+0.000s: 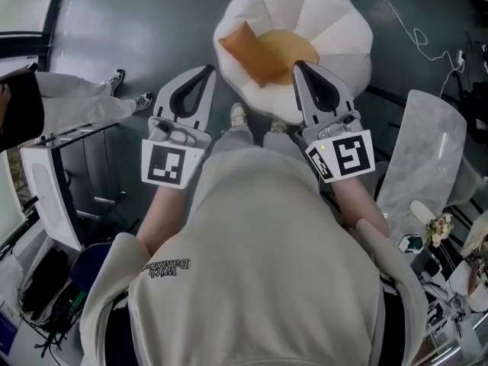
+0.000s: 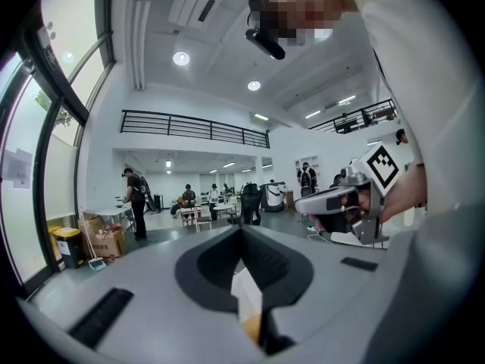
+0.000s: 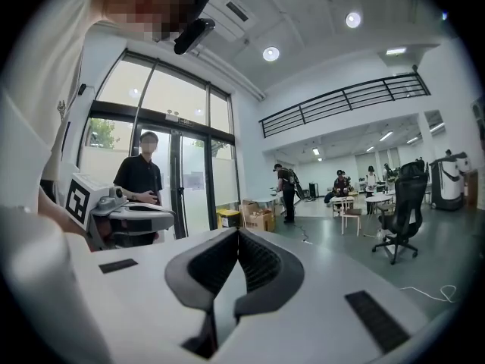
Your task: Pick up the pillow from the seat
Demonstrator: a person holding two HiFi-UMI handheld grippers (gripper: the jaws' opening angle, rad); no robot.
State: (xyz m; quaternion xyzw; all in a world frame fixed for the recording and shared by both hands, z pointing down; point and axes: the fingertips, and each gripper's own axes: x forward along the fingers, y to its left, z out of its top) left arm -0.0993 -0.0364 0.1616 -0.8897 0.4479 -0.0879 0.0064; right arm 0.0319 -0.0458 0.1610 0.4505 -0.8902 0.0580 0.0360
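My left gripper (image 1: 206, 69) has its grey jaws closed tip to tip with nothing between them. My right gripper (image 1: 299, 65) is the same, shut and empty. In the head view both sit at the near edge of the puffy white round seat with a yellow centre (image 1: 339, 23), in the upper middle of the frame. The flat orange square pillow (image 1: 248, 52) lies on that seat, left of its centre and between my two jaw tips, touched by neither.

I see these risks:
- If I go in with the jaws shut, I would shove the pillow across the seat instead of gripping it.
- Both gripper views look out across the room, not down at the pillow, so I would be aiming mostly from the head view.
- The pillow looks soft, so a pinch on one corner might slip off.
- A deep bite might catch the seat's cover along with the pillow.

Count: two grippers, one pillow, one seat.
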